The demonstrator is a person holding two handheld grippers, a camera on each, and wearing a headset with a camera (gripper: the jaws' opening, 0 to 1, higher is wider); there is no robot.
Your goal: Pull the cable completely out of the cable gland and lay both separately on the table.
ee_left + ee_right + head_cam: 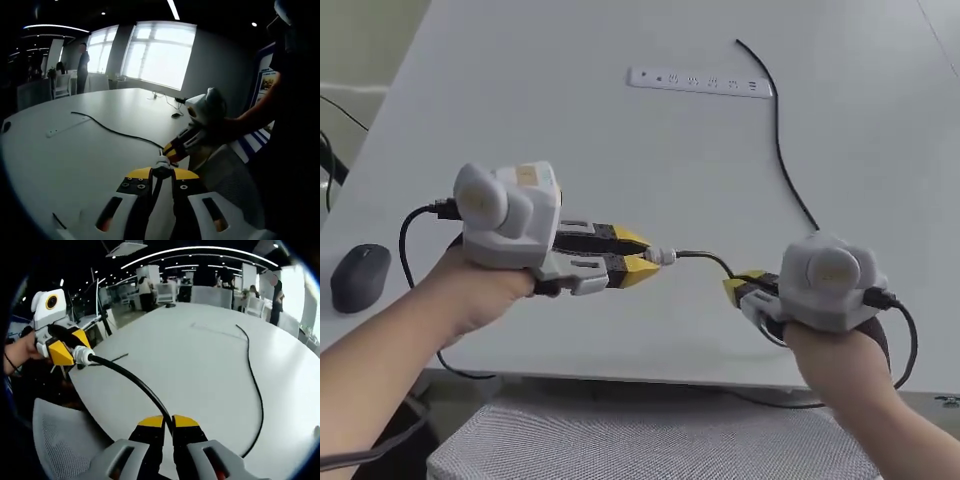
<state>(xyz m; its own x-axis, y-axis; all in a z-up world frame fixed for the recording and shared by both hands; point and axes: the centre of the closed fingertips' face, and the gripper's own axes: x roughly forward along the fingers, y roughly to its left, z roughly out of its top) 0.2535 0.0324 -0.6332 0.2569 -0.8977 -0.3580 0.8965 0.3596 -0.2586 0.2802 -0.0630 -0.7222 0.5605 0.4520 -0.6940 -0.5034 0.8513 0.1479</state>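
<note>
Left tongs (647, 258) pinching cable gland (663, 257), right tongs (733, 286) apparently gripping cable (706, 257)

Readable text: none that I can make out from here.
Banner (266, 82): blue and white, standing beyond the table's edge in the left gripper view. It has a picture and lines of print, all too small and blurred to read.
Power strip (700, 82): small dark marks along the sockets, too fine to tell whether they are lettering.
Left gripper (652, 258): a pale yellow patch on top of its housing, with nothing legible on it.
</note>
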